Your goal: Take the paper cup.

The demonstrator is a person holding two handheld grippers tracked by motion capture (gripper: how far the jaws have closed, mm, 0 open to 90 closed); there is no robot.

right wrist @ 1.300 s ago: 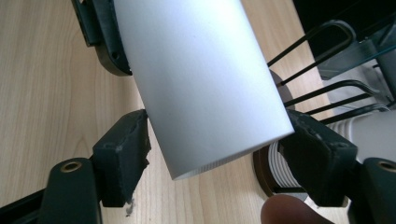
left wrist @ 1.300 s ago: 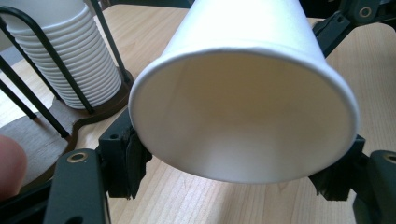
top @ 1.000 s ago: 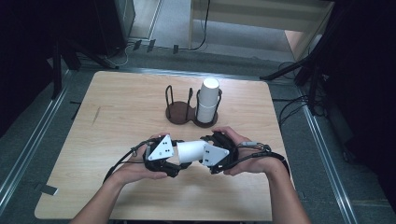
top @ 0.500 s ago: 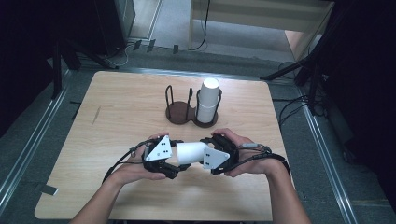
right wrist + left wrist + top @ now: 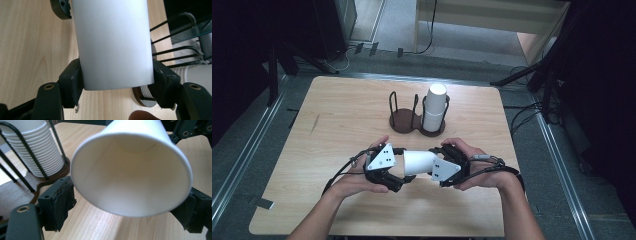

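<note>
A: Cup point(image 5: 418, 162) held sideways, lower centre of frame, above table point(image 5: 337, 125). Left gripper point(image 5: 394, 172) clamped at rim end, right gripper point(image 5: 437, 167) clamped on base end.

B: Suggest easing one grip before pulling; keep squeeze light, avoid crushing rim. Holder point(image 5: 404, 120) upper centre, stack point(image 5: 434, 107) in right slot.

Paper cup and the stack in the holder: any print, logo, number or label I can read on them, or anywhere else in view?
None: no readable text anywhere.
Paper cup held between both tongs: plain white outside and inside.
Cup stack in the wire holder: plain white.
Grey plates on the tongs: only small dark holes, no lettering.
Wooden table: bare grain, no label.
</note>
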